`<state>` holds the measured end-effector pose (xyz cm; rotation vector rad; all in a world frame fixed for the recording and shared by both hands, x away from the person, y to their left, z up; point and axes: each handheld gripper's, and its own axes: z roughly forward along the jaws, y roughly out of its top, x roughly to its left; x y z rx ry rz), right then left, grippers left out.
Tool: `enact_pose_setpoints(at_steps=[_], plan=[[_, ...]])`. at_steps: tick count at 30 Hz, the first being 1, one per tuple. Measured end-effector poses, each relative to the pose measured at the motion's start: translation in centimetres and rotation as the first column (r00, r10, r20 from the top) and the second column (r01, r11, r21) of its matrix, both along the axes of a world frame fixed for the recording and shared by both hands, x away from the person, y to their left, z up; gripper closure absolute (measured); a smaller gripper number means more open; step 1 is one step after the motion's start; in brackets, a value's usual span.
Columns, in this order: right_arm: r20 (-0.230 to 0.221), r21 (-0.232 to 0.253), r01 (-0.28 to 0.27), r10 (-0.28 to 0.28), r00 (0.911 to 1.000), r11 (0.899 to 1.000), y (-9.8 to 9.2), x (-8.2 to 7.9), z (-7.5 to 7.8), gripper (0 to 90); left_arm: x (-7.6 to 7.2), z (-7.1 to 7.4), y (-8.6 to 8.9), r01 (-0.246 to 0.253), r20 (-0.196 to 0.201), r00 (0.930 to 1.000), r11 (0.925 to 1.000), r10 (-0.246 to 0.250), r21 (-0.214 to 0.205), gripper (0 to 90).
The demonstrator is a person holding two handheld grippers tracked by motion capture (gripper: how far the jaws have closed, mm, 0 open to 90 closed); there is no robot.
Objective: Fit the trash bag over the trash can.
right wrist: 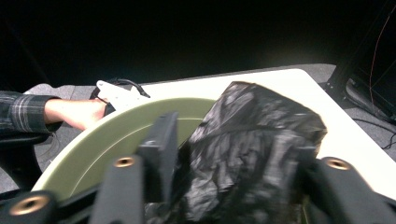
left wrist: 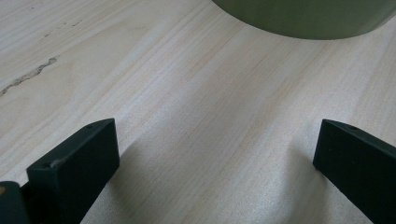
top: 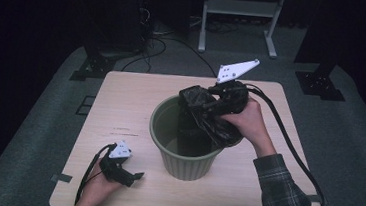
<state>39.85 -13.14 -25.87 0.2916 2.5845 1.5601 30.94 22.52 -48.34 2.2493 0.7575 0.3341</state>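
A green round bin (top: 186, 161) stands in the middle of the light wooden table (top: 121, 102). A crumpled black plastic bag (top: 209, 116) hangs over the bin's far right rim and partly down inside it. My right gripper (top: 217, 98) is at the bag, above that rim. In the right gripper view its jaws (right wrist: 238, 154) stand apart, with the bunched bag (right wrist: 254, 135) lying between them over the bin's rim (right wrist: 107, 135). My left gripper (top: 132, 176) rests on the table near the front left, open and empty (left wrist: 215, 158), pointing toward the bin's base (left wrist: 303, 18).
A thick black cable (top: 288, 142) trails from the right gripper across the table's right side. A metal stand (top: 241, 18) and several floor cables lie beyond the far edge. Bare tabletop stretches to the left of the bin.
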Motion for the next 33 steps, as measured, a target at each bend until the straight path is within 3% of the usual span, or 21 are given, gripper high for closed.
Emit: enact_pose_setpoints(at_steps=[4, 8, 18, 23, 27, 33], plan=[[-0.008, 0.009, 0.015, -0.015, 0.9999, 1.000, -0.7, -0.1, -0.2, 35.3, 0.0, 0.0, 0.0, 0.000, 0.000, 1.0000, 1.0000, 0.000, 0.000, 0.0], [-0.032, -0.030, 0.035, -0.036, 0.9988, 0.999, -1.3, -0.3, -0.5, 26.3, 0.0, 0.0, 0.0, -0.002, 0.000, 1.0000, 1.0000, 0.002, -0.001, 0.0], [-0.070, -0.019, 0.046, -0.047, 0.9964, 0.999, -3.2, -1.1, -1.6, 19.8, -0.1, 0.1, -0.1, -0.006, -0.010, 0.9999, 1.0000, 0.006, 0.000, 0.0], [-0.064, 0.010, 0.052, -0.051, 0.9967, 0.999, -3.9, -1.5, -1.7, 19.2, -0.3, 0.9, 0.0, -0.001, 0.003, 1.0000, 0.9983, 0.001, -0.058, 0.0], [-0.066, 0.028, 0.057, -0.055, 0.9963, 0.998, -4.4, -1.5, -1.6, 19.2, -0.4, 2.5, 0.1, 0.028, 0.034, 0.9991, 0.9972, -0.026, -0.069, 0.0], [-0.066, 0.038, 0.059, -0.056, 0.9962, 0.998, -4.6, -1.4, -1.4, 19.2, -0.5, 4.6, 0.7, 0.061, 0.049, 0.9973, 0.9886, -0.055, -0.137, 1.2]])
